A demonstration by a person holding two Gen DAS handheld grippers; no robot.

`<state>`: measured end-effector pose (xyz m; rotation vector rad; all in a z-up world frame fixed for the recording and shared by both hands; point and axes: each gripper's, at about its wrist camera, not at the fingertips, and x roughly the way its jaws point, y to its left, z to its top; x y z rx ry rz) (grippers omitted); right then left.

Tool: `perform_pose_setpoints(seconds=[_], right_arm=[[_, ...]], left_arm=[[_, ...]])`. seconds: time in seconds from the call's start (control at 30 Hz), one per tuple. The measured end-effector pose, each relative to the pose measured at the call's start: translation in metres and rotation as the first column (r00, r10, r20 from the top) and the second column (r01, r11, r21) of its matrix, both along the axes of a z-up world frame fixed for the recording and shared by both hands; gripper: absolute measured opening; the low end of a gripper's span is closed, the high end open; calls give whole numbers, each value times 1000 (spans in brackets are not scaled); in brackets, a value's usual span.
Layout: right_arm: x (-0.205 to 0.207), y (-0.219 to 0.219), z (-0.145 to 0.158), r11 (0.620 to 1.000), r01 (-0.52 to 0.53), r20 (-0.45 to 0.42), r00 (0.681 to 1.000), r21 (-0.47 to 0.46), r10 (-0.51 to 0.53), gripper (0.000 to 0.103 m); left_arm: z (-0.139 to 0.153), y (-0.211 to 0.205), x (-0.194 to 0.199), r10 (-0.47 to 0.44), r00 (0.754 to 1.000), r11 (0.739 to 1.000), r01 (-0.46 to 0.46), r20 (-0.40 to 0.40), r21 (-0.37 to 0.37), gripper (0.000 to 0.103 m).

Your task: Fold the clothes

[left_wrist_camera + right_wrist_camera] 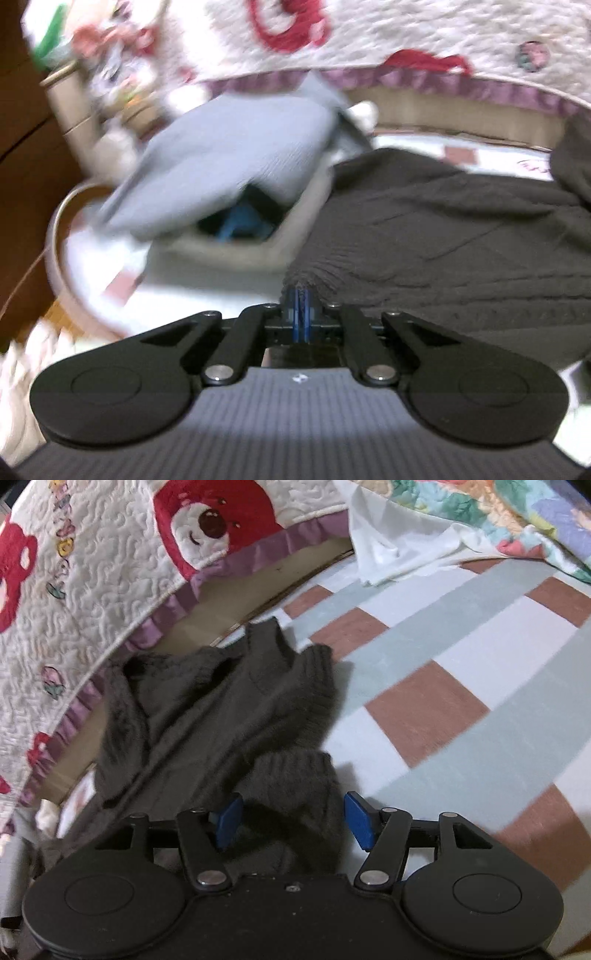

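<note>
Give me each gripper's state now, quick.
Left gripper: closed, pinching the edge of the dark knit sweater.
Right gripper: open, sweater cuff between its pads, not gripped.

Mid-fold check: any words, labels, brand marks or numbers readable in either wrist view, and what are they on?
No readable text in either view.
Left gripper body: small white logo mark, no letters legible.
Checked sheet: pink scribble-like print, too blurred to read.
Quilt: only bear and flower pictures, no words.
Dark sweater: no label showing.

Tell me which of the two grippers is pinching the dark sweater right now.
The left gripper: its blue pads are closed on the dark sweater's edge. The right gripper stands open, a ribbed cuff lying loose between its pads.
</note>
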<state>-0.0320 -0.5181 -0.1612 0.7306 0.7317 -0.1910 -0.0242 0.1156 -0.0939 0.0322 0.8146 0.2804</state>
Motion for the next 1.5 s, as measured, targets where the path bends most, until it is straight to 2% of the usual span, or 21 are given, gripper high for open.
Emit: perform_pose_setpoints(seconds=[0.13, 0.23, 0.43, 0.5, 0.57, 0.6, 0.7, 0.77, 0.87, 0.93, 0.97, 1.0, 1.03, 1.07, 1.17, 1.2, 1.27, 1.37, 1.43, 1.47, 1.5], right_arm=[[10, -6, -10, 999, -26, 11, 1000, 45, 26, 69], [22, -14, -15, 997, -21, 63, 998, 70, 17, 73], [70, -32, -18, 994, -1, 88, 996, 113, -9, 72], [88, -25, -14, 995, -92, 76, 993, 39, 89, 11], [88, -8, 6, 985, -116, 92, 987, -125, 128, 9], [75, -2, 24, 978, -86, 142, 983, -189, 114, 9], [20, 10, 65, 950, 56, 253, 967, -308, 25, 7], [0, 10, 65, 917, 77, 220, 976, -391, 12, 7], [16, -3, 25, 927, -22, 34, 999, -374, 37, 9], [29, -12, 8, 951, -44, -52, 998, -305, 30, 14], [30, -16, 11, 955, -40, -70, 997, -293, 21, 28], [30, -20, 15, 959, -36, -87, 996, -282, 12, 34], [28, -25, 29, 954, -60, -76, 996, -295, 39, 34], [27, -29, 42, 948, -83, -64, 996, -308, 66, 42], [39, -58, 98, 936, -255, -19, 966, -243, 258, 45], [46, -68, 120, 922, -325, -11, 944, -210, 330, 48], [68, -81, 161, 862, -483, -74, 875, -151, 478, 50], [91, -74, 220, 723, -641, -203, 767, -258, 608, 54], [98, -64, 243, 651, -668, -242, 741, -360, 627, 54], [101, -59, 251, 623, -670, -241, 735, -404, 634, 54], [104, -56, 252, 617, -658, -206, 738, -432, 643, 54]], left_arm=[[-30, 12, 1, 22, 991, 993, -38, -136, -115, 2], [-29, 13, 11, 26, 992, 989, -44, -123, -140, 2], [-27, 6, 13, 4, 991, 995, -17, -137, -96, 2], [-28, 4, 11, -2, 987, 997, -11, -159, -80, 2], [-29, 2, 11, -19, 982, 998, 9, -186, -58, 2], [-29, 2, 11, -32, 980, 999, 23, -199, -46, 2], [-23, 6, 11, -62, 972, 998, 54, -226, -44, 2], [-25, 8, 14, -88, 957, 995, 72, -275, -68, 2], [-39, 3, 32, -146, 901, 989, 134, -409, -57, 12], [-31, -4, 43, -184, 879, 982, 181, -440, -50, 14], [-20, -10, 48, -232, 870, 971, 236, -436, -44, 19], [-3, -19, 53, -276, 867, 957, 288, -416, -33, 29], [13, -27, 58, -319, 861, 940, 340, -396, -20, 35], [29, -36, 63, -364, 852, 921, 390, -376, -8, 46], [72, -67, 78, -528, 803, 836, 549, -276, -1, 52], [83, -79, 84, -576, 780, 804, 595, -244, 5, 55], [97, -105, 98, -648, 735, 746, 665, -200, 24, 55], [94, -151, 119, -693, 697, 702, 710, -184, 44, 55], [89, -183, 134, -702, 691, 695, 718, -170, 46, 55], [87, -199, 139, -694, 701, 705, 708, -165, 43, 55], [87, -212, 144, -675, 717, 724, 689, -177, 32, 55]])
